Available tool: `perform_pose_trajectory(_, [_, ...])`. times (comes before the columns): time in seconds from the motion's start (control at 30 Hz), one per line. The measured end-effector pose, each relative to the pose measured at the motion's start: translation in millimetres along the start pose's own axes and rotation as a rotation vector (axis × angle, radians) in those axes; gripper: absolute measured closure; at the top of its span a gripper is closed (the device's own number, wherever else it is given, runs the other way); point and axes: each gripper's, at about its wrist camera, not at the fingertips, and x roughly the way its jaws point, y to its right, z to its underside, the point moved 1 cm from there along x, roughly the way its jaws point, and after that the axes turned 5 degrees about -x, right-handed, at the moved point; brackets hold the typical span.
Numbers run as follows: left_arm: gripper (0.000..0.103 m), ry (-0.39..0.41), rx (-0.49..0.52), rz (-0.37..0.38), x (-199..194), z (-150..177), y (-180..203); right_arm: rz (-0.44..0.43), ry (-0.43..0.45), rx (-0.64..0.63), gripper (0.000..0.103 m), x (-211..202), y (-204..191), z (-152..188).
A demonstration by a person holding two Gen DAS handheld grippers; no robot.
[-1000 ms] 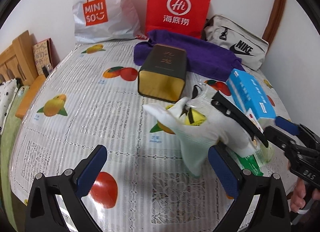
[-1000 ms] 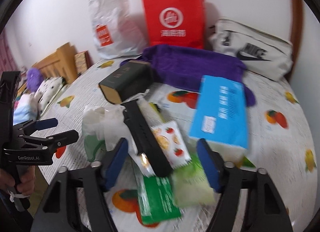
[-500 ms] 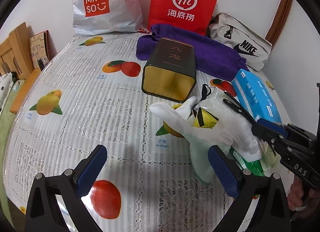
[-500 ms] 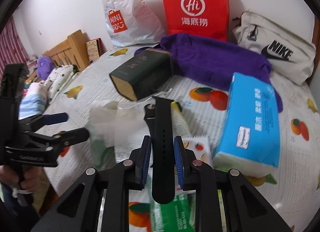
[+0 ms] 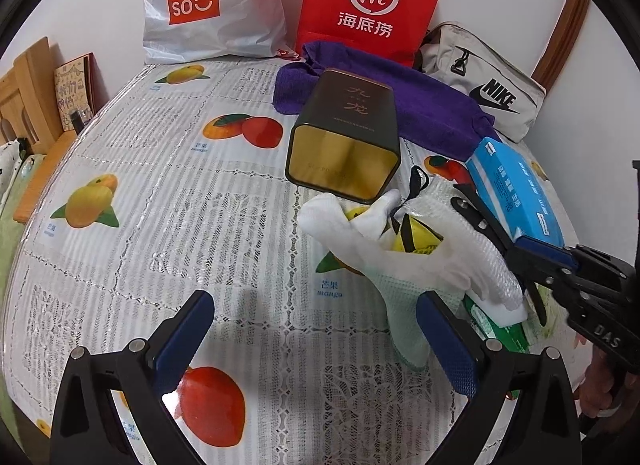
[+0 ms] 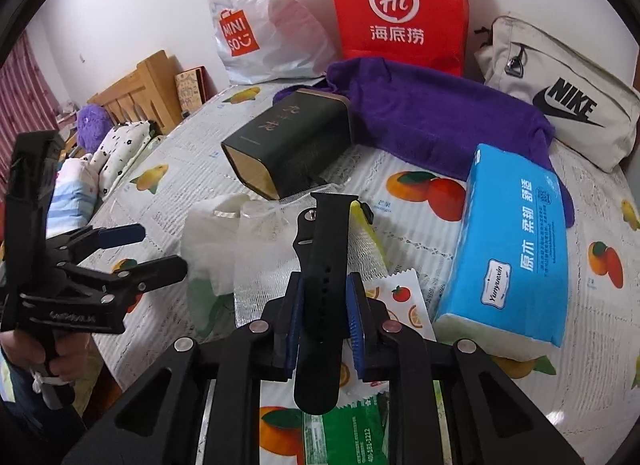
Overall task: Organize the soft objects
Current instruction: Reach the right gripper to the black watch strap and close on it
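Observation:
My right gripper is shut on a black watch strap and holds it above the table. In the left wrist view the right gripper comes in from the right with the strap sticking out over a white plastic bag with a yellow item inside. My left gripper is open and empty, low over the fruit-print tablecloth, left of the bag. It also shows open at the left in the right wrist view.
A dark tin box lies on its side behind the bag. A purple towel, blue tissue pack, Nike pouch, red paper bag and Miniso bag stand around. Snack packets lie near the front.
My right gripper closed on the black strap and lifted it. The left gripper stayed open and drifted slightly closer to the table.

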Motion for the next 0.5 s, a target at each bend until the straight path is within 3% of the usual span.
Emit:
perform_pose_trajectory(0.23, [0.001,0.011,0.005,0.008,-4.2,-1.5,1.0,0.041,0.013,0.053,0.082,-25.8,18.2,13.4])
perform_pose_trajectory(0.5, [0.001,0.003,0.025,0.011,-3.4,0.5,8.5,0.034,-0.059,0.072,0.080,-7.3,25.5,29.4])
